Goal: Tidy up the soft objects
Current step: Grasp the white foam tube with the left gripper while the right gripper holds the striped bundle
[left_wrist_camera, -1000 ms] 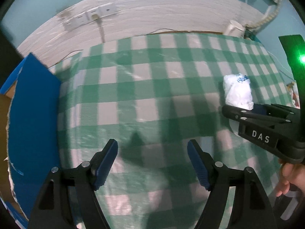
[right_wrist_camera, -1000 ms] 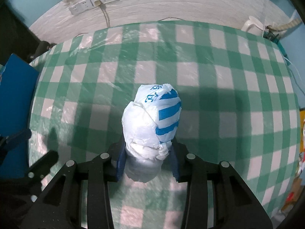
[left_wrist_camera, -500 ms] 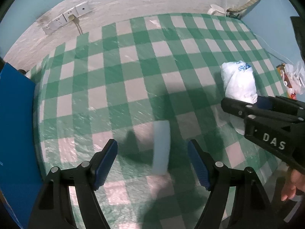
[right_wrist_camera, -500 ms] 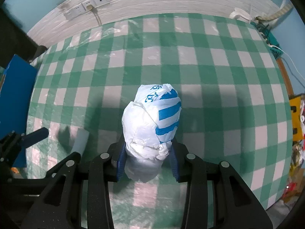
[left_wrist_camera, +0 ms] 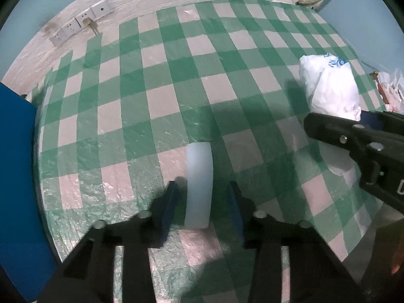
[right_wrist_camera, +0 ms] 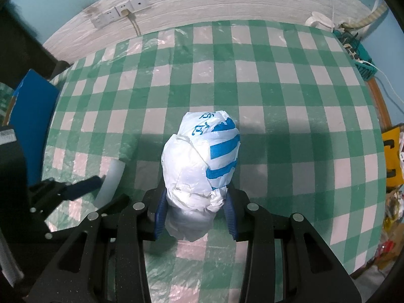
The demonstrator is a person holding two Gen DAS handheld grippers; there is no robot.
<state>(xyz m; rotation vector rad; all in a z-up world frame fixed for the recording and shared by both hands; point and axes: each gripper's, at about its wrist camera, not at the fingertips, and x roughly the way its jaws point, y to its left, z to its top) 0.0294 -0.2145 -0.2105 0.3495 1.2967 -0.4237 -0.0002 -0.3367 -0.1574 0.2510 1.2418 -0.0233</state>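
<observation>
Right gripper (right_wrist_camera: 194,212): clamped on a white plastic bundle with blue stripes (right_wrist_camera: 202,161), blue pads pressed into its lower sides, the bundle rising upright toward 12 o'clock from the jaws. Below it, a green-and-white checked tablecloth (right_wrist_camera: 277,101). In the left wrist view, the same bundle (left_wrist_camera: 330,88) at about 2 o'clock, with the right gripper (left_wrist_camera: 363,126) reaching in from 3 o'clock.

Left gripper (left_wrist_camera: 202,202): jaws apart, astride a pale translucent strip (left_wrist_camera: 199,184) lying flat on the cloth (left_wrist_camera: 176,75). Strip running lengthwise toward 12 o'clock between the two blue pads, a visible gap on each side; contact with either pad cannot be told through the motion blur. In the right wrist view, the strip (right_wrist_camera: 111,181) at 9 o'clock of the bundle, close beside it, with the left gripper (right_wrist_camera: 101,189) coming in from 8 o'clock.

Blue board (left_wrist_camera: 17,176) standing along the cloth's edge at 9 o'clock. White wall sockets (right_wrist_camera: 121,12) on the white wall at 11 o'clock, beyond the far edge of the table. Yellow item (right_wrist_camera: 391,156) off the table at 3 o'clock.
</observation>
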